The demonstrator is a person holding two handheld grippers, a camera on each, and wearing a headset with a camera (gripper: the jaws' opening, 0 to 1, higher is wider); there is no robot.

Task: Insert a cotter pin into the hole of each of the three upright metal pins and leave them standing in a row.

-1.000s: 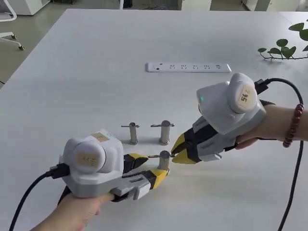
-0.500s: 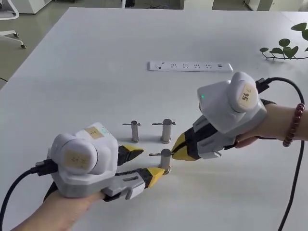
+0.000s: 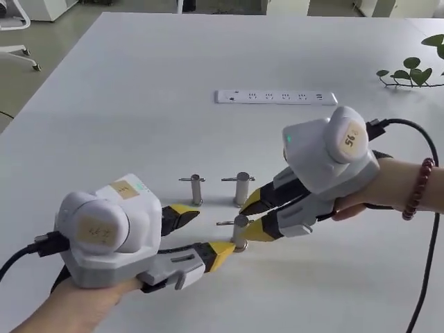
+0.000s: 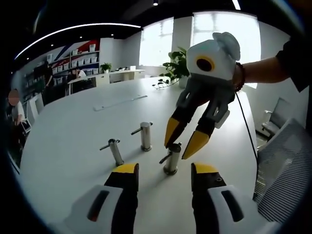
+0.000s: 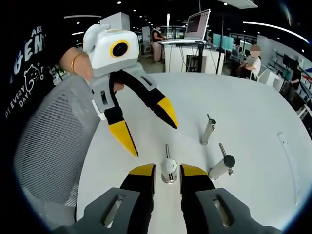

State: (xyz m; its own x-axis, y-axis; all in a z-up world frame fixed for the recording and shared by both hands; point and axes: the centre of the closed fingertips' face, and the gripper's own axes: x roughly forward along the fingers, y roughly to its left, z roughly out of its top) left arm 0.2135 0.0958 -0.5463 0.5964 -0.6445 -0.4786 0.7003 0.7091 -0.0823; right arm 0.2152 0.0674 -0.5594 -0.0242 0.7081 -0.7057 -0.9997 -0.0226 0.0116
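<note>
My left hand-held gripper and right hand-held gripper spread around nearest short steel pin, thin wire cotter pin seemingly seated; I'd withdraw straight, touching nothing.

Yellow-tipped black jaws on grey left gripper and right gripper; silvery metal pins; bracelet seemingly maroon.

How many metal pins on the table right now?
3. Two stand side by side at the back, a left pin and a right pin; the third pin stands nearer, just in front of the right one. None looks hidden.
</note>
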